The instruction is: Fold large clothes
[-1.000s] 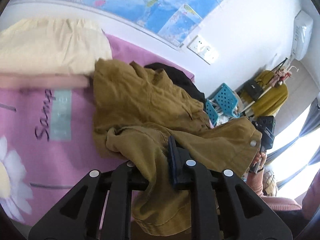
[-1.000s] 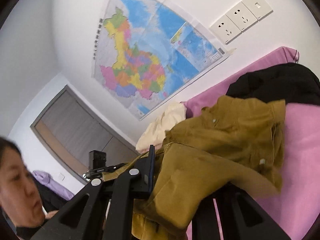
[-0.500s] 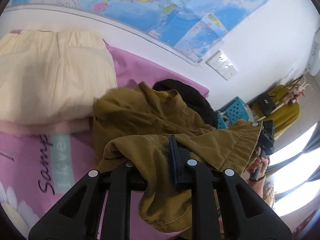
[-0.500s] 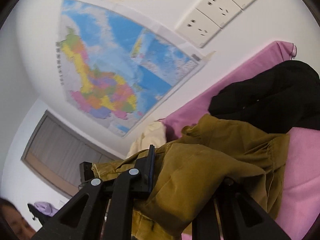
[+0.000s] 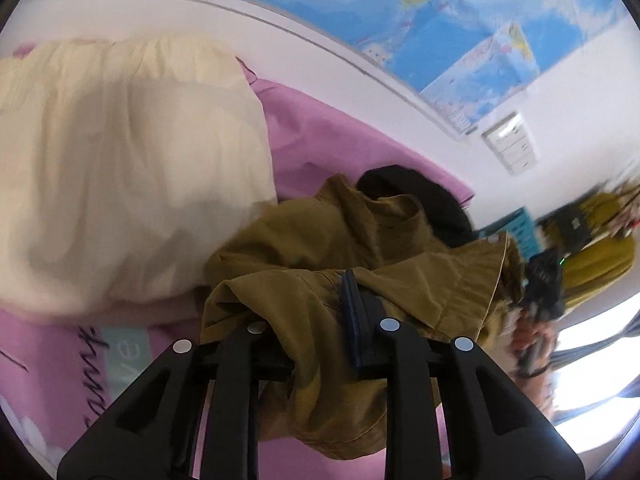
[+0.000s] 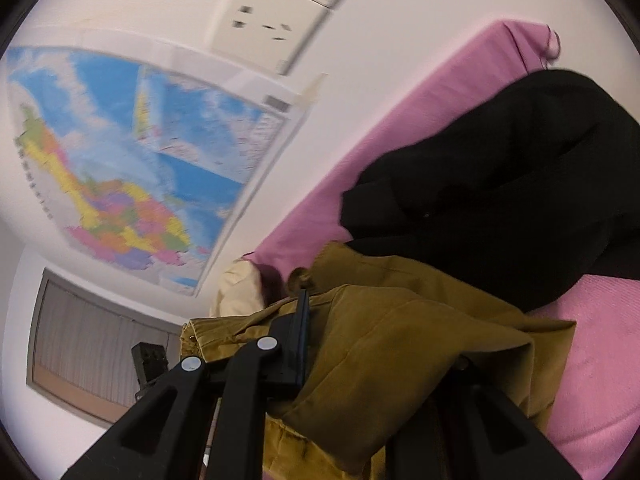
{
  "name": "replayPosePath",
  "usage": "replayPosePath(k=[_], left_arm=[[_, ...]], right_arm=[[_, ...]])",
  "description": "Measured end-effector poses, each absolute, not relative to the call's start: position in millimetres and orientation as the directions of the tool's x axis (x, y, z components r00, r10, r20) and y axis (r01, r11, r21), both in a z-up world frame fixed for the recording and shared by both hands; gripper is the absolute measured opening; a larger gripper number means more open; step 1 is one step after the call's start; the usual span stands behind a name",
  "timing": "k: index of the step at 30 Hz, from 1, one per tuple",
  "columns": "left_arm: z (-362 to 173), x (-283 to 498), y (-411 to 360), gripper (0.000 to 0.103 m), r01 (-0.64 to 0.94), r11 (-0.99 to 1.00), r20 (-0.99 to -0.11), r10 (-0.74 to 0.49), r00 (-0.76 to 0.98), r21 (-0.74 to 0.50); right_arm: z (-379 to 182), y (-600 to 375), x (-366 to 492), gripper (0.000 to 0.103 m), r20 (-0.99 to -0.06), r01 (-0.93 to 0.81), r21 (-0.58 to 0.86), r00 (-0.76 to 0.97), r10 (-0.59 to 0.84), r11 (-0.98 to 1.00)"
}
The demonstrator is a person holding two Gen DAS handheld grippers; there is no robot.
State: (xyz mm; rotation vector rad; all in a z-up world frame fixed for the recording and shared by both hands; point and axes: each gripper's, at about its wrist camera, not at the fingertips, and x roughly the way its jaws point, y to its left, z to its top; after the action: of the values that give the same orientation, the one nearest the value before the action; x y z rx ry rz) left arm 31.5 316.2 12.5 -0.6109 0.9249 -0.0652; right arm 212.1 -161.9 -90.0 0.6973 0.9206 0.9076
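An olive-brown jacket [image 5: 340, 232] lies bunched on the pink bed sheet [image 5: 328, 136]. My left gripper [image 5: 308, 308] pinches a fold of it, with cloth draped over the left finger and against the blue pad [image 5: 352, 312]; its jaws are opening slightly. In the right wrist view the same jacket [image 6: 420, 320] hangs across my right gripper [image 6: 380, 332]. That gripper is clamped on an edge and its jaws are also opening slightly, while its right finger is hidden under cloth. The stretch of jacket between both grippers sags.
A folded cream garment [image 5: 120, 160] sits left of the jacket and a black garment [image 6: 500, 184] lies right behind it. The white wall with a map [image 6: 140, 160] and sockets [image 6: 280, 12] borders the bed. A clothes rack with yellow clothes [image 5: 592, 248] stands off to the right.
Both grippers have carried the jacket across the bed toward the wall. The cream garment and the black garment loom larger, and the person's face has left the right wrist view.
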Motion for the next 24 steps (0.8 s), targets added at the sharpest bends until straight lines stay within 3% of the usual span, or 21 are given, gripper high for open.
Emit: replayPosePath(k=[5, 7, 10, 16, 17, 18, 19, 20, 22, 24], left_arm=[[6, 42, 322, 0.028, -0.21, 0.813, -0.73, -0.335, 0.596, -0.544], [8, 44, 323, 0.039, -0.194, 0.787, -0.705, -0.377, 0.601, -0.586], [20, 44, 318, 0.043, -0.178, 0.772, -0.667, -0.379, 0.642, -0.61], [27, 37, 311, 0.048, -0.159, 0.757, -0.607, -0.36, 0.708, -0.634], [27, 34, 311, 0.049, -0.147, 0.746, -0.588, -0.37, 0.72, -0.649], [26, 30, 314, 0.055, -0.135, 0.721, -0.552, -0.381, 0.742, -0.679], [25, 25, 318, 0.067, -0.107, 0.685, -0.496, -0.4, 0.771, -0.72], [25, 19, 322, 0.069, -0.091, 0.65, -0.443, -0.402, 0.801, -0.754], [29, 12, 323, 0.066, -0.087, 0.666, -0.416, -0.353, 0.838, -0.741], [36, 12, 314, 0.066, -0.103, 0.723, -0.454, -0.31, 0.835, -0.683]], right_arm=[[-106, -153, 230, 0.017, -0.403, -0.298, 0.822, 0.298, 0.865, 0.485], [-112, -151, 236, 0.02, -0.407, -0.279, 0.829, 0.292, 0.865, 0.484], [-118, -149, 241, 0.025, -0.418, -0.256, 0.833, 0.292, 0.86, 0.491], [-122, -148, 247, 0.04, -0.393, -0.243, 0.851, 0.291, 0.872, 0.465], [-121, -148, 247, 0.047, -0.391, -0.244, 0.853, 0.288, 0.874, 0.462], [-120, -148, 247, 0.054, -0.387, -0.253, 0.85, 0.293, 0.874, 0.461], [-118, -149, 247, 0.057, -0.382, -0.262, 0.848, 0.303, 0.873, 0.461], [-115, -149, 247, 0.058, -0.376, -0.272, 0.844, 0.314, 0.872, 0.462], [-112, -151, 248, 0.06, -0.354, -0.278, 0.852, 0.32, 0.879, 0.445], [-109, -148, 247, 0.061, -0.367, -0.3, 0.835, 0.32, 0.874, 0.461]])
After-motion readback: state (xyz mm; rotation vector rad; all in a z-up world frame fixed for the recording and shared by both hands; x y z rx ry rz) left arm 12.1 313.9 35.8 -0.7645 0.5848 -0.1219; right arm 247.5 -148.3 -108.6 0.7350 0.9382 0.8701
